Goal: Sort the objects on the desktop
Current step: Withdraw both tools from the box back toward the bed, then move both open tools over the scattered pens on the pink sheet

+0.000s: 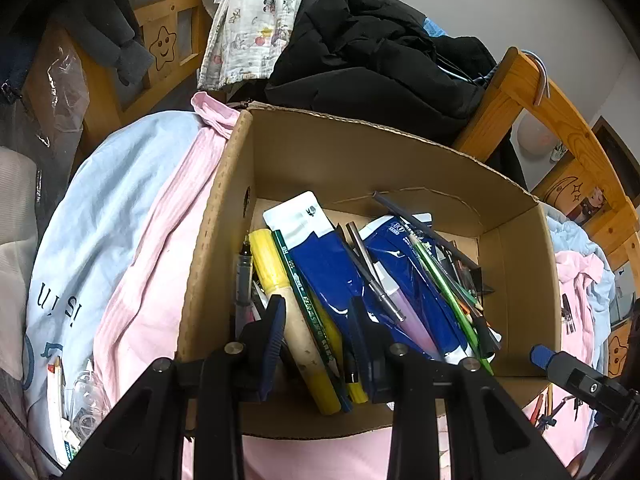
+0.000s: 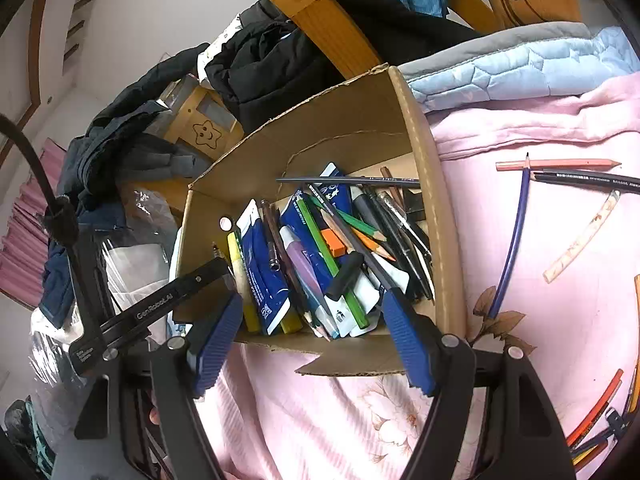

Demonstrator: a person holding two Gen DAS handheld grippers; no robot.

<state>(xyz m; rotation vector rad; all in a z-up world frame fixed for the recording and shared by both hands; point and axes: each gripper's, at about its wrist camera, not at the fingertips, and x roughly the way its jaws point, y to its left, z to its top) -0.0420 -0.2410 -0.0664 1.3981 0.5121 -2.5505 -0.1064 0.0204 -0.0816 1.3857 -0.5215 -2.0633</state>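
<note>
Cardboard box of pens sits on the pink bed, both grippers tilted down over it: left gripper narrowly parted around a yellow marker, right gripper wide open, empty.

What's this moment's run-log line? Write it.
left hand-held gripper: in cardboard box, around yellow marker, grip unclear | right hand-held gripper: open, empty | loose pencils: on pink bedding

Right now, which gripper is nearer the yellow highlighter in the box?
Left. The left gripper sits right over the yellow highlighter, fingers astride it. The right gripper hangs open at the box's near edge, farther off.
</note>
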